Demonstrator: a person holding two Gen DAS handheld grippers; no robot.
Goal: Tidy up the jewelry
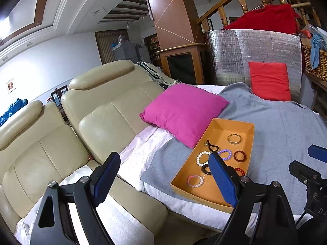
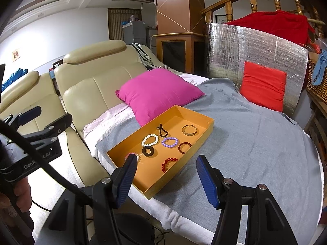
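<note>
Left gripper (image 1: 163,175) hangs wide open and empty, over the sofa (image 1: 85,122) edge, left of the tray (image 2: 130,175). Tray lies on the grey blanket (image 2: 255,143), holding the bracelets (image 2: 170,142). Right gripper (image 2: 166,180) stands partly open, empty, above the tray's near corner.

The orange tray (image 2: 201,131) was seen lying open-topped on the grey blanket (image 2: 255,143), so that it could be entered from above. Its low walls were all that stood between the open, empty right gripper (image 2: 166,176) and the bracelets inside. A wide bare stretch of blanket was left free to the tray's right. The far-left side was closed off by the pink cushion (image 2: 157,90), set just beside the tray's far corner, and the cream sofa (image 2: 98,87) beyond it
</note>
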